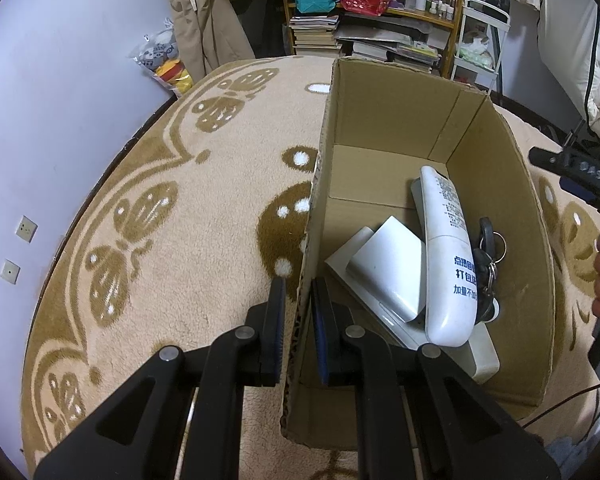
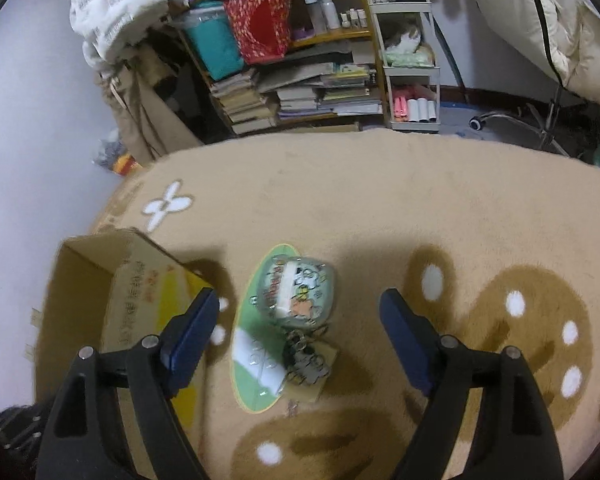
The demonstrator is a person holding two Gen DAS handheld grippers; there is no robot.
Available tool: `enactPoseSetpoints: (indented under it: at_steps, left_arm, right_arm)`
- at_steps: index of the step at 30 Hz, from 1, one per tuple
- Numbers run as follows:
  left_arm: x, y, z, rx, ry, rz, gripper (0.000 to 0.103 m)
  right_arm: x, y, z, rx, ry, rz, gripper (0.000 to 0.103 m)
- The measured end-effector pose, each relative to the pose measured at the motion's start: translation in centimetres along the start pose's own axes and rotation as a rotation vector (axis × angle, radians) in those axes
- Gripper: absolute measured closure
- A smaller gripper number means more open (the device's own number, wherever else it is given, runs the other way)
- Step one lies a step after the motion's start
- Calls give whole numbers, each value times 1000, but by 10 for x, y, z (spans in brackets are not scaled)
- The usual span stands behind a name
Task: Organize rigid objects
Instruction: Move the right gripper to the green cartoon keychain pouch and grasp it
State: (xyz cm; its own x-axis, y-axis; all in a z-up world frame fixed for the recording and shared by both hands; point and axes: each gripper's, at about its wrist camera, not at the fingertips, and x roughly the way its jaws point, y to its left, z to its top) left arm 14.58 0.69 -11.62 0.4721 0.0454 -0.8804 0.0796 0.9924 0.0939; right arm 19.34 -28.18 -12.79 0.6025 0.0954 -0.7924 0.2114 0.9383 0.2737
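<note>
Two grippers, one box, several small items; my tally from the remote desk:

1. Box (image 1: 400, 128), cardboard, open top, on rug (image 1: 204, 216). Left wall pinched by my left gripper (image 1: 298, 300), pads pressed tight on the cardboard edge, one inside, one outside.
2. In box: white remote (image 1: 448, 256) w/ blue print, lying along the right side atop other pcs; white card (image 1: 388, 264), curled, beside it; flat white device (image 1: 480, 360) underneath; dark key fob (image 1: 488, 240) w/ ring, against right wall.
3. Outside box, right wrist view: round printed pouch (image 2: 298, 292), pale green w/ cartoon figures, on rug just right of box. Keyring bunch (image 2: 306, 356) touching its near side. Both sit on a green oval rug patch (image 2: 256, 360).
4. Right gripper (image 2: 300, 336): spread wide, nothing between pads; pouch and keys lie below the gap. Frame blurred.
5. Bkgd: bookshelf (image 2: 300, 88) w/ stacked books, red bag (image 2: 260, 28), white cart (image 2: 412, 60).
</note>
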Motion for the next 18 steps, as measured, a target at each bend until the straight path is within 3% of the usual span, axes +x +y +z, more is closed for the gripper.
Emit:
enactPoseSetpoints:
  at_steps: [6,9,13,16,18]
  left_arm:
    - [1,-1,0,7,-2,5,90]
    - [1,0,-1,5,-3,4,90]
    - [2,0,0,8,-2,7,90]
    - [3,-2,0,9,-1,8,90]
    - [4,-2,0,8,0,7,90]
  right_arm:
    - [25,5,2,-21,45,-17,17]
    - [39,5,4,-8,75,7,30]
    - [50,4,1,25,95,2,41]
    - [57,1,-2,62,116,3,43]
    - [53,0,-4,66,90,-48,43]
